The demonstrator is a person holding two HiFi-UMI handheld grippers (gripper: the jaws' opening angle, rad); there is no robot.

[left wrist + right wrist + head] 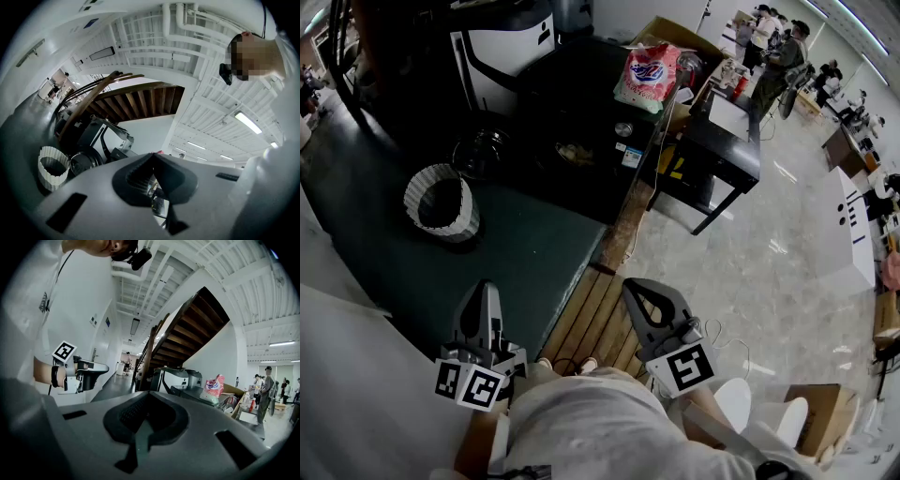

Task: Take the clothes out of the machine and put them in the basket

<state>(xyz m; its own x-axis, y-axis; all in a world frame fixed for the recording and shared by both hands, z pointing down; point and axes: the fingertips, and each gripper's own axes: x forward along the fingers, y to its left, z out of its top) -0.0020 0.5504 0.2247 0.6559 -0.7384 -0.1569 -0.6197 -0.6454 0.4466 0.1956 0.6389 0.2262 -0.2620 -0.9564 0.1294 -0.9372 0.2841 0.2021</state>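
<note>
The dark washing machine (pixel 572 122) stands at the back, its round door (pixel 480 150) facing the white woven basket (pixel 441 202) on the dark floor mat. No clothes show in any view. My left gripper (pixel 483 314) is held low near my body, shut and empty, a good way short of the basket. My right gripper (pixel 649 298) hovers over the wooden slats, shut with nothing in it. In the left gripper view, the basket (pixel 52 166) and round door (pixel 84 163) lie beyond the shut left gripper (pixel 152 157). In the right gripper view, the machine (pixel 176 378) stands past the right gripper (pixel 147 397).
A pink detergent bag (pixel 649 75) lies on the machine top beside a cardboard box (pixel 689 42). A black table (pixel 727 141) stands to the right, with people (pixel 778 47) beyond it. A wooden staircase (pixel 197 329) rises over the machine.
</note>
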